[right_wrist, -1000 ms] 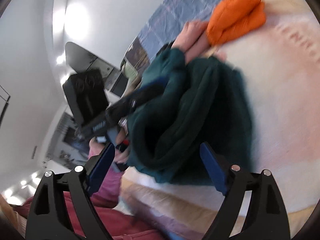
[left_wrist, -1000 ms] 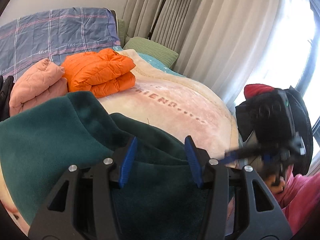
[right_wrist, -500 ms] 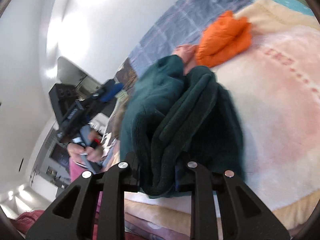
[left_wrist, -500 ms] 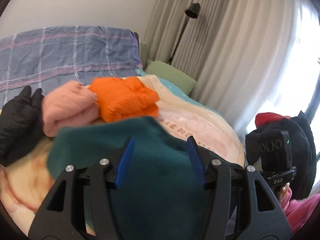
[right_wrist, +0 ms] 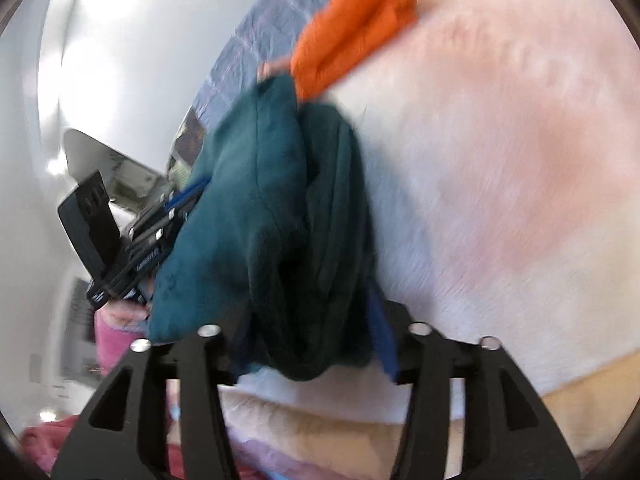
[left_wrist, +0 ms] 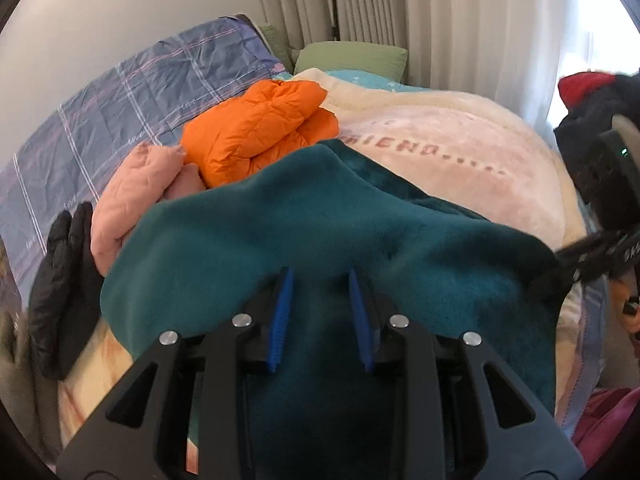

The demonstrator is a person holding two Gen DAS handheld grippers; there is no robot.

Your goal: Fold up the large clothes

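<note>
No boxes, baskets or other containers show in either view; everything lies on the bed, which is covered by a pale pink and cream blanket.

The dark green fleece garment lies bunched at the near edge of the bed. In the left wrist view the left gripper has its blue-padded fingers on either side of a fold of the green fleece; the fingers are closing, and the cloth fills the narrow gap between them, pressed by the pads. In the right wrist view the right gripper straddles a thick hanging roll of the same garment. Its fingers are opening; the roll sits between them, but motion blur hides whether the pads press on it.

Beyond the fleece, a folded orange puffer jacket rests on the blanket, touching a folded pink quilted garment to its left. A black puffy garment lies at the far left edge. A plaid blue-grey cover and a green pillow sit by the wall and curtains.
</note>
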